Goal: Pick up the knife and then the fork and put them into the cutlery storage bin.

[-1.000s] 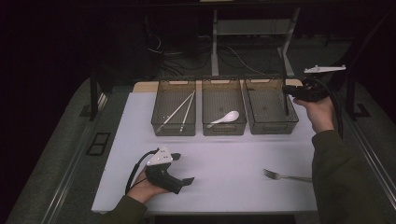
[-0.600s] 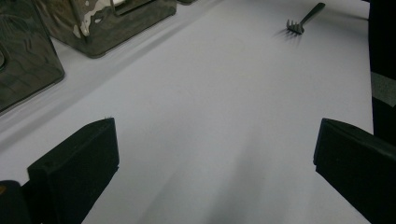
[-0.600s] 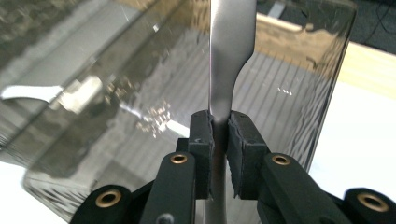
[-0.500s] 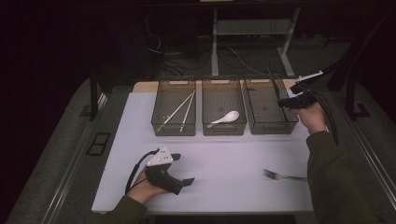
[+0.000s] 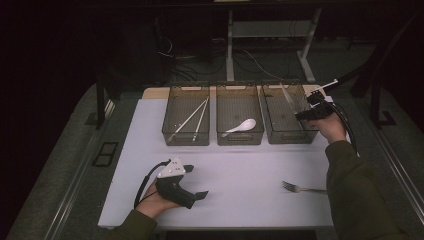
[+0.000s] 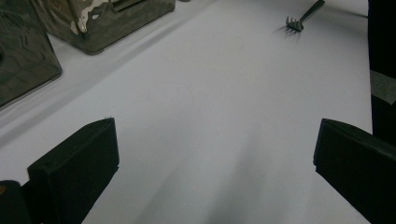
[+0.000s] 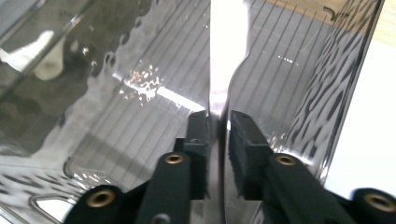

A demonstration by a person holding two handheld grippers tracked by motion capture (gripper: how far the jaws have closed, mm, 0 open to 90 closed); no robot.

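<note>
Sorting partly done: chopsticks point(image 5: 192, 120) and spoon point(image 5: 242, 126) binned beyond the left gripper point(image 5: 202, 194), fingers spread and empty. Knife point(image 7: 218, 70) between right gripper point(image 7: 218, 116) fingers, just easing apart, lowered into right bin point(image 5: 287, 140), not yet dropped. Fork point(image 5: 300, 188) left on table point(image 5: 240, 165), behind those fingers.

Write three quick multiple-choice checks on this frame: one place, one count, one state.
1. Where is the fork?
A. In the middle bin
B. On the table, in front of the bins
C. In the left hand-held gripper

2. How many bins stand in the row?
A. Two
B. Three
C. Four

3. How are the left hand-held gripper's jaws?
A. Wide open, empty
B. Shut on a spoon
C. Shut on a chopstick

Key:
1 B: the fork lies on the bare white table.
2 B: three bins stand side by side.
3 A: the left hand-held gripper has nothing but table between its jaws.
</note>
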